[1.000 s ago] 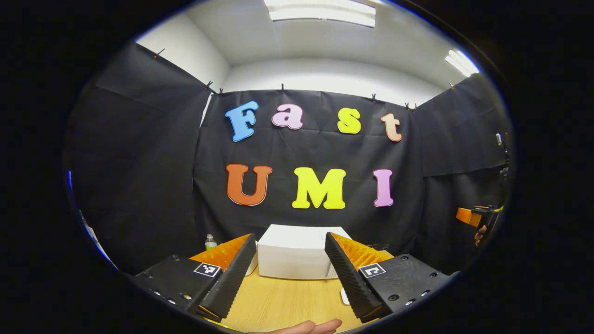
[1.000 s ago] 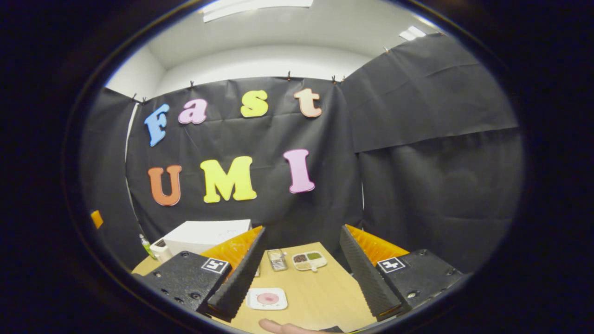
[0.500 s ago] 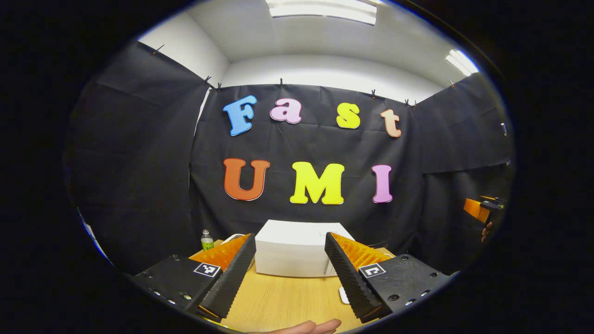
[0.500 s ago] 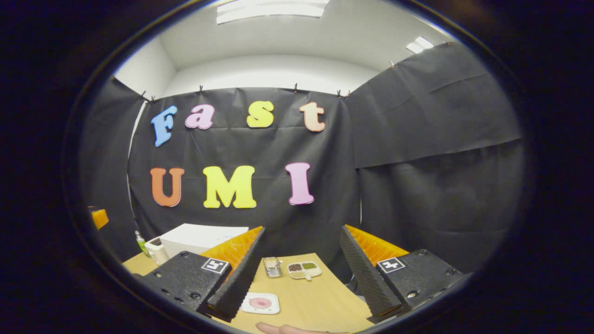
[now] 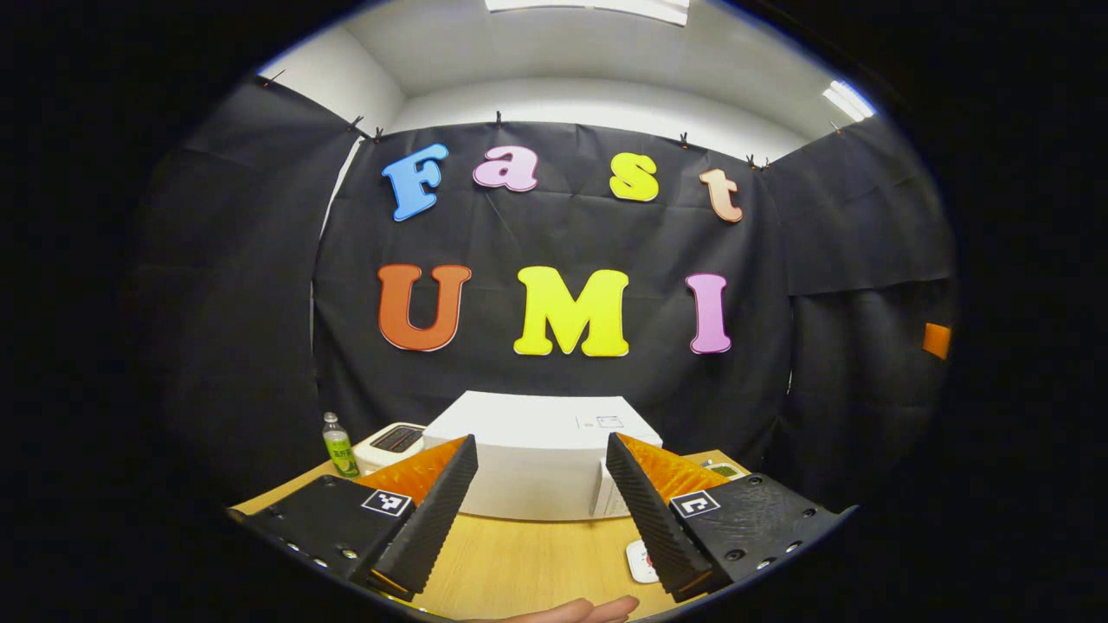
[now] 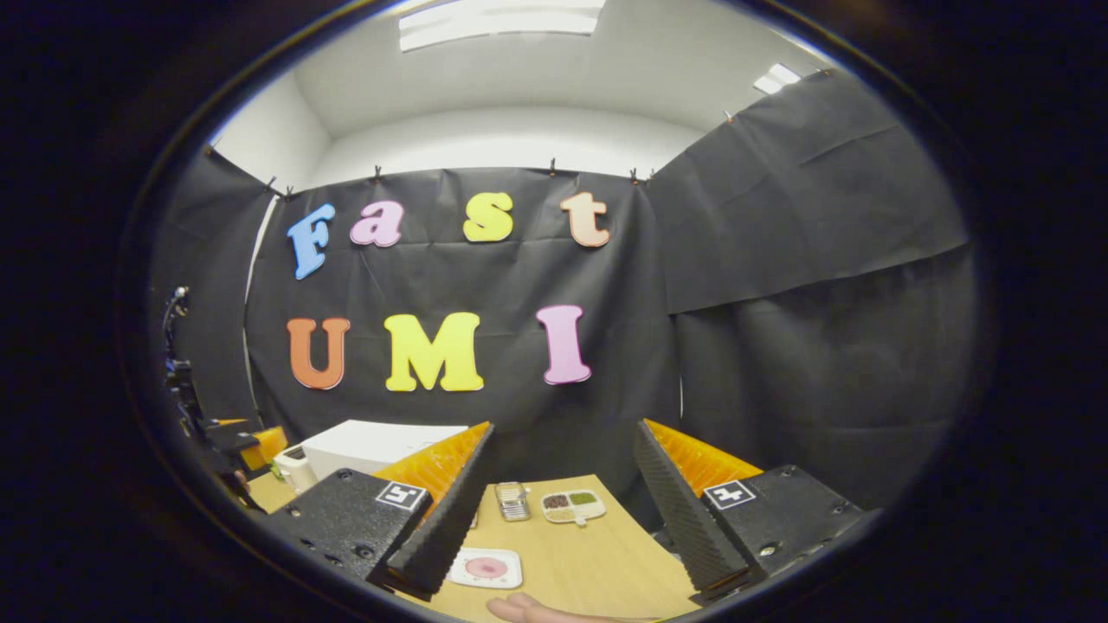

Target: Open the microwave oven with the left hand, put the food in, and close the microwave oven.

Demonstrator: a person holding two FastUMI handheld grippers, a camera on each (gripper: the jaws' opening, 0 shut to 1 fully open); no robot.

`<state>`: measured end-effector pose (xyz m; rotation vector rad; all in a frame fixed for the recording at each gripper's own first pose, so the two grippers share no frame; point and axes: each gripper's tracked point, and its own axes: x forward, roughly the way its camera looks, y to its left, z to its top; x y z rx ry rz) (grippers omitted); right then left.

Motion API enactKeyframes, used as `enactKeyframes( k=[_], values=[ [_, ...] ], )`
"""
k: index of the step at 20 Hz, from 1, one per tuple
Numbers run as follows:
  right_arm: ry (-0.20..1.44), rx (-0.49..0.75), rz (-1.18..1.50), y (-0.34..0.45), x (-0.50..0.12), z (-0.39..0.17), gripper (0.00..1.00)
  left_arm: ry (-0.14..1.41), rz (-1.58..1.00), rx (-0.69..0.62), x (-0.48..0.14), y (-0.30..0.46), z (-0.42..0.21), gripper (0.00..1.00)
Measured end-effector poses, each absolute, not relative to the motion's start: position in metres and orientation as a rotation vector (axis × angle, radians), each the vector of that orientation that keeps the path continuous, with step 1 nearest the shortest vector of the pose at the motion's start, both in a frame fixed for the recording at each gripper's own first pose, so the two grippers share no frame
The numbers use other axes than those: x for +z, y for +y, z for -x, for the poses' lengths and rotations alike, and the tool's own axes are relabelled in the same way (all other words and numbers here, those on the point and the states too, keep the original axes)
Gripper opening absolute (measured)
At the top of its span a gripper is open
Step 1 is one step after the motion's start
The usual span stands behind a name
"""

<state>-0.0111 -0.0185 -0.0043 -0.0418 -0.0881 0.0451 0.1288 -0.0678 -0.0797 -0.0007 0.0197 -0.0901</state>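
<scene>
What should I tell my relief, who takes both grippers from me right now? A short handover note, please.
Left gripper: open, empty, aimed at the white microwave, apart from it.
Right gripper: open, empty, above the wooden table.
Food: white plate near the right gripper; a divided tray farther back.
Done: nothing; the microwave looks closed.
Left: open the door, load the food, close it.

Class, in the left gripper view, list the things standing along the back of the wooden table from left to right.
Clear plastic bottle with green label → small white toaster → big white box-shaped microwave oven.
</scene>
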Motion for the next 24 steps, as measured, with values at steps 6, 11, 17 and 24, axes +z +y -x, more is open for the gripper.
enactKeyframes(
  k=[6, 11, 17, 24],
  values=[
    [-0.085, 0.044, 0.049, -0.038, -0.011, -0.002, 0.92, 0.070, 0.027, -0.145, -0.159, -0.104, -0.208, 0.93],
    [-0.094, 0.033, 0.047, -0.059, -0.019, -0.012, 1.00, 0.119, 0.044, -0.188, -0.224, -0.144, -0.253, 0.93],
    [-0.087, 0.041, 0.074, -0.083, -0.028, -0.023, 0.92, 0.202, 0.027, -0.155, -0.293, -0.164, -0.301, 0.92],
    [-0.026, 0.014, 0.090, -0.107, -0.050, -0.043, 1.00, 0.235, 0.035, -0.132, -0.321, -0.168, -0.332, 0.86]
  ],
)
